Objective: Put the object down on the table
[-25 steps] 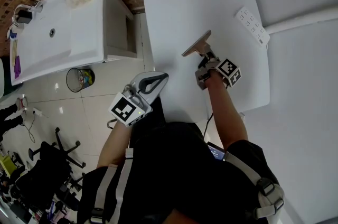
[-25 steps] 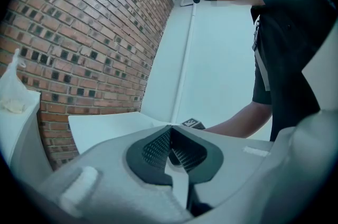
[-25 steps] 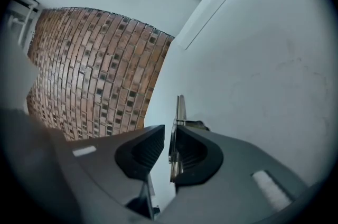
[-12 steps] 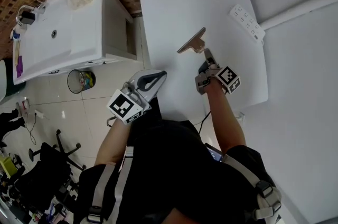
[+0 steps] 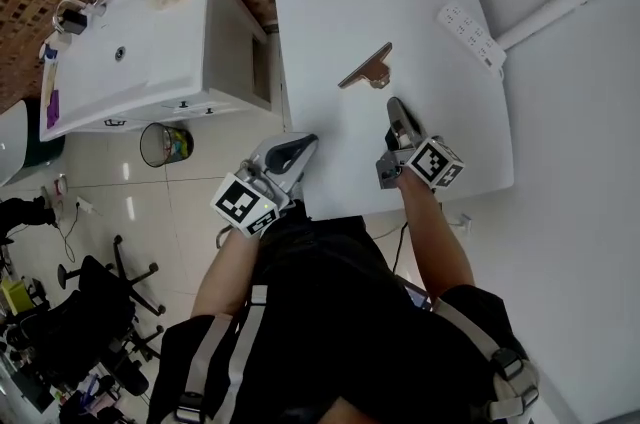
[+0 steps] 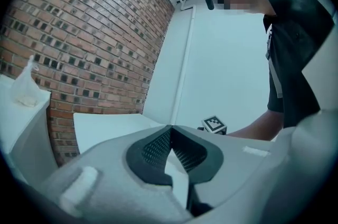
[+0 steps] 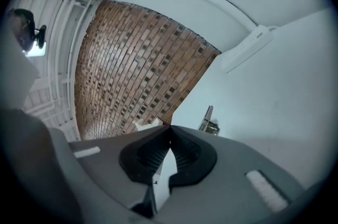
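fingers [image 7: 150, 153] of the right gripper [image 5: 394, 104] pressed together tip to tip, nothing between them. fingers [image 6: 156, 147] of the left gripper [image 5: 304, 144] likewise closed and empty, held at the near edge of the bench [image 5: 330, 2], off to the left of the right pair. object [image 5: 365, 68], a flat brown blade on a short handle, scraper-like, lies on the bench just ahead of the right fingertips, with a clear gap and no contact. right gripper view has the object [image 7: 209, 119] beyond the closed tips, resting on the white surface. from the left fingers it sits ahead and to the right, well apart. power strip [image 5: 470, 34] farther out, ahead-right of the right fingers, not involved. progress, my reading: the put-down looks done. object is on the bench, carried by nothing else, neither gripper on it. what may remain is only drawing the right gripper clear; nothing is left in hand to place. cannot tell whether the blade lies flat or props on its handle; head view hints at a slight tilt.
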`<state>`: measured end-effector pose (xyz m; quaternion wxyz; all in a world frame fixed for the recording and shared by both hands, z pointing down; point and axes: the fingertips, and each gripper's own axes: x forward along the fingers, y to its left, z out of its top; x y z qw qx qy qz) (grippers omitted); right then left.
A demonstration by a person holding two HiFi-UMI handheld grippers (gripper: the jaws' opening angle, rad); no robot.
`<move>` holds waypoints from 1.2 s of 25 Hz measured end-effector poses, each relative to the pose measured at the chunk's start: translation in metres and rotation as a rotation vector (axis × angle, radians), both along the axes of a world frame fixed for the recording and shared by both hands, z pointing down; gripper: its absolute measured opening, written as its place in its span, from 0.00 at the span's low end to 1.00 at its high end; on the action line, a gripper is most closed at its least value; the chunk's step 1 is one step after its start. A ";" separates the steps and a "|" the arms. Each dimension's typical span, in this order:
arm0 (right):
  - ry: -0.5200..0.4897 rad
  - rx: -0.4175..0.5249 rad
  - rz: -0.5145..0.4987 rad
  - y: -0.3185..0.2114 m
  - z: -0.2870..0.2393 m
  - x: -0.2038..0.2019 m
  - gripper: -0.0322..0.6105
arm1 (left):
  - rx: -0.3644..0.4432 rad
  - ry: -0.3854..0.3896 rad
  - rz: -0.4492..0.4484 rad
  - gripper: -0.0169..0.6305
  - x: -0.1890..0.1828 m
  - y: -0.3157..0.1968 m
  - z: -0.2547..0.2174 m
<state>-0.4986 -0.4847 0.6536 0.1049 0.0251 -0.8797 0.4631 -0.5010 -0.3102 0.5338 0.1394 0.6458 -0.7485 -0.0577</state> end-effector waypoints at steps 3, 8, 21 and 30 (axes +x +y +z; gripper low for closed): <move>-0.001 0.084 0.008 0.008 -0.012 0.010 0.05 | 0.022 -0.013 0.015 0.03 0.011 0.005 -0.004; -0.019 0.191 0.098 0.027 -0.049 0.031 0.05 | 0.090 -0.027 -0.004 0.03 0.015 0.026 -0.018; -0.084 0.513 0.102 0.157 -0.121 0.087 0.05 | 0.183 -0.044 0.027 0.03 0.027 0.154 -0.051; -0.114 0.567 0.116 0.225 -0.135 0.129 0.05 | 0.197 -0.047 0.086 0.03 0.051 0.205 -0.055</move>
